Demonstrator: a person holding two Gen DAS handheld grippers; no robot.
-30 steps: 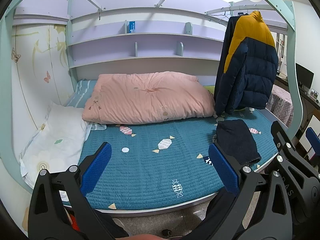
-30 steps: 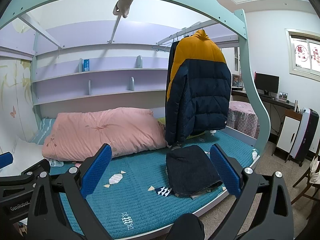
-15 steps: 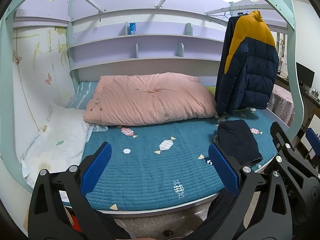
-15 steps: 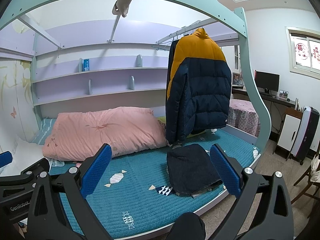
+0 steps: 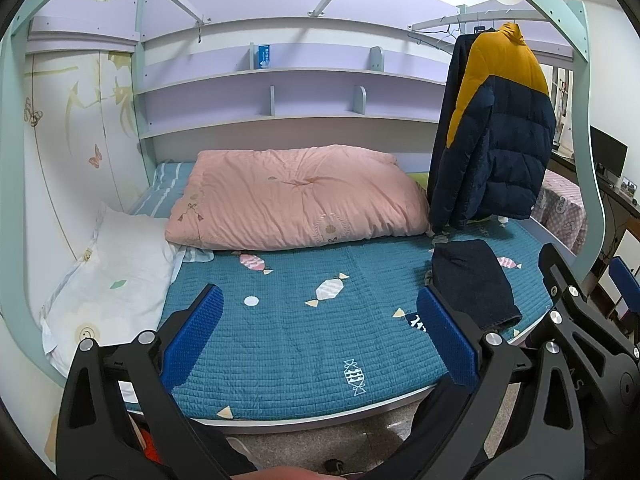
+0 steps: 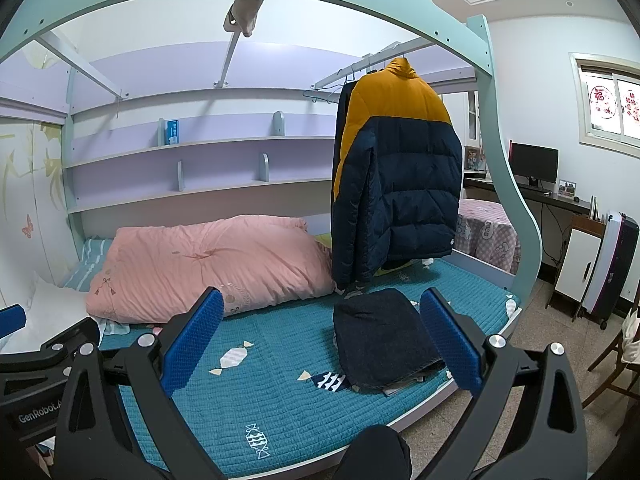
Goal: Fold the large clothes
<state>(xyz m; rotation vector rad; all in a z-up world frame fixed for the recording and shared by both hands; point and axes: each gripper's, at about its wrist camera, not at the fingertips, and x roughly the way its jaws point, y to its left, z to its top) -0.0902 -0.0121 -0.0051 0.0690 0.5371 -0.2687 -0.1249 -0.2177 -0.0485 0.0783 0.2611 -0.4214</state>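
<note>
At the far right of the bed (image 6: 280,400), the hanging puffer jacket (image 6: 400,184) may snag its hanger or topple the folded dark garment (image 6: 380,340) if pulled down by the left gripper (image 5: 320,332) or right gripper (image 6: 320,336), whose jaws stand wide apart, holding nothing.

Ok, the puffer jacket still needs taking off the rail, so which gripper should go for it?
Probably the right gripper: the jacket hangs nearly straight ahead of it, but far right of the left gripper. Both jaws are open and empty.

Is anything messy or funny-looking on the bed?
Nothing is spilled or broken. The folded dark garment sits near the bed's front edge, with a paler layer poking out underneath. The white pillow slumps against the wall on the left. The puffer jacket hangs over the bed, unfolded. Both grippers are open and empty.
</note>
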